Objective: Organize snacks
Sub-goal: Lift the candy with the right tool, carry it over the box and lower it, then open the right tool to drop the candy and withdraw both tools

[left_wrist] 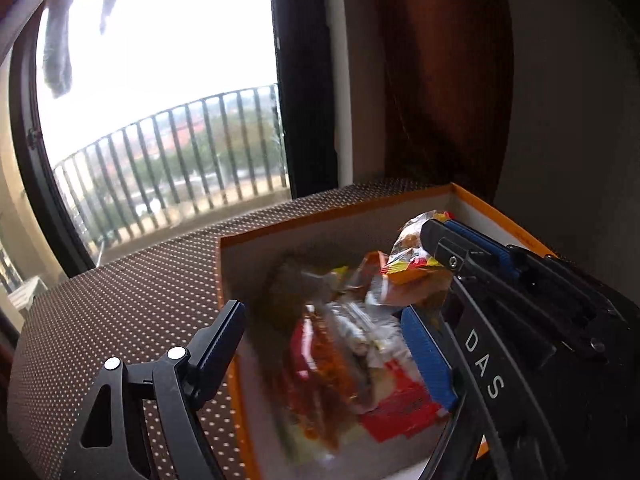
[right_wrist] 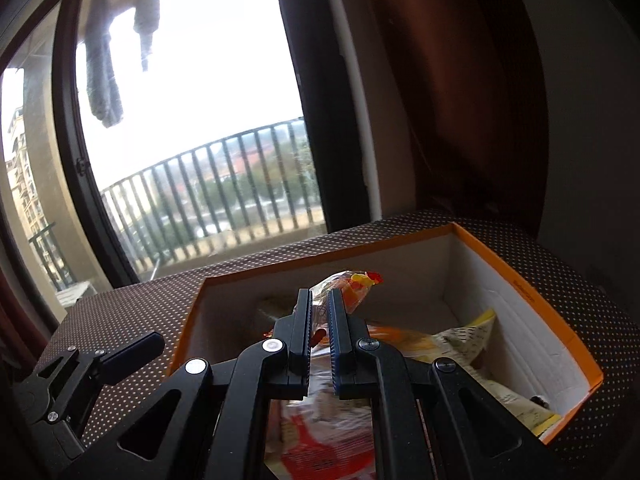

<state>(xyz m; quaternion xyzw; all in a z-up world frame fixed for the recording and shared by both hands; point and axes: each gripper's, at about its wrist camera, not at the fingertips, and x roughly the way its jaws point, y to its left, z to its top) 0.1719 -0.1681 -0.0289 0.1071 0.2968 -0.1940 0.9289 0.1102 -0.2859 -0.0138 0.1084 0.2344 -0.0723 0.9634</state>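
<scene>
While the right gripper point(right_wrist: 320, 312) hangs above the orange cardboard box point(right_wrist: 532, 292), its two fingers are clamped on a clear snack packet point(right_wrist: 356, 284) with orange and yellow print, the packet's upper end sticking out beyond the fingertips. From the left wrist view the same packet point(left_wrist: 416, 252) is held above the box interior, close to the box's far right corner, with the right gripper point(left_wrist: 430, 264) reaching in from the right side. The left gripper point(left_wrist: 332, 320) is spread wide and grasps nothing: one finger sits outside the box's left wall over the tablecloth, the other over the box interior. Inside the box point(left_wrist: 280, 224) lies a loose pile of snack packets point(left_wrist: 344, 360), blurred, showing red, orange and clear wrappers; a yellow-and-white packet point(right_wrist: 476, 336) rests against the right wall. The box stands on a brown dotted tablecloth point(left_wrist: 120, 304), towards its right edge. Beyond the far edge are a balcony window point(left_wrist: 160, 80) and a dark curtain point(right_wrist: 460, 100).
</scene>
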